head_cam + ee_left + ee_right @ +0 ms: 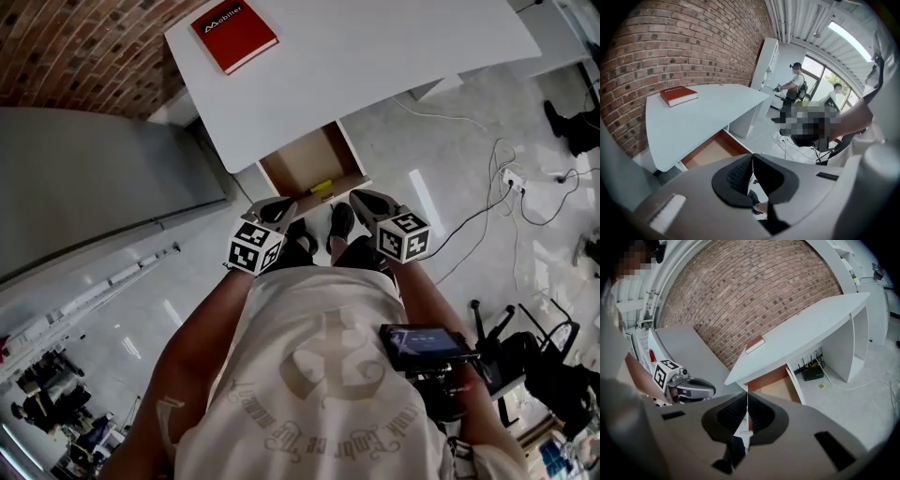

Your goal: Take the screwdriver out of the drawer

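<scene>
So closest to the camera in the head view is the person's pale t-shirt (319,366), with both arms stretched out in front. The left gripper (284,204) has its jaws pressed fully together with nothing between them, and its own view shows the dark pads meeting along one thin line. Same deal with the right gripper (356,197): jaws together, holding nothing. The two sit side by side, a little apart, with the person's black shoes (340,225) on the floor between them. Both tips point at the near front edge of the open drawer (298,164). The left one overlaps the drawer's front left corner in the head view, but I can't tell if it's touching. The screwdriver (322,187) is inside the drawer, only a yellow bit showing, lying right up against the front panel toward the right side. Neither gripper is on it. The rest of the drawer bottom looks like bare brownish wood. The drawer hangs under a white desk (375,75), and a red book (234,35) lies flat near its far left corner. Behind that is a brick wall (75,47). Off to the right, some cables (492,197) trail over the light floor. In the right gripper view a black box with antennas (813,372) sits on the floor under the desk.
</scene>
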Demonstrator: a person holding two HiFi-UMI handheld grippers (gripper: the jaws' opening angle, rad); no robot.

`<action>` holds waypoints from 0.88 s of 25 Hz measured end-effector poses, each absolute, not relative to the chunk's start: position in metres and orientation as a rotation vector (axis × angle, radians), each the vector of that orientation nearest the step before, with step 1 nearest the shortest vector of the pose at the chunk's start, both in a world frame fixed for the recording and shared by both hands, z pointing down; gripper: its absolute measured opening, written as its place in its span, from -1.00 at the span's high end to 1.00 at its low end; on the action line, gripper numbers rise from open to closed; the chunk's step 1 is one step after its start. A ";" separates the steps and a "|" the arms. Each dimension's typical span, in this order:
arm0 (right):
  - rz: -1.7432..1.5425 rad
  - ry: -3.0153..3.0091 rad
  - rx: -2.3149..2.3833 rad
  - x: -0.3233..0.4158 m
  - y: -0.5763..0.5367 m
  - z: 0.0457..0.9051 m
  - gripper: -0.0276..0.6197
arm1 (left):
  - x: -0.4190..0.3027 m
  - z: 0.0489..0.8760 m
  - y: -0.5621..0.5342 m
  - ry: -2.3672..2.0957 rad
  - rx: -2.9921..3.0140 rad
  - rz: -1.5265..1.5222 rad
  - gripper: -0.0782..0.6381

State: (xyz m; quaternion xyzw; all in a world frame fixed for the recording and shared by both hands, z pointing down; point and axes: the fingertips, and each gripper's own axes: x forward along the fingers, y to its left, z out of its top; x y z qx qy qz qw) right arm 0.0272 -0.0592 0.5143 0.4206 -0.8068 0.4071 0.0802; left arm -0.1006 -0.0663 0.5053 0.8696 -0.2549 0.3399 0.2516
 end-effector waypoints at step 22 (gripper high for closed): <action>1.319 -2.359 1.200 0.027 -0.032 0.580 0.90 | -0.087 0.594 -0.065 -0.579 2.265 1.073 0.76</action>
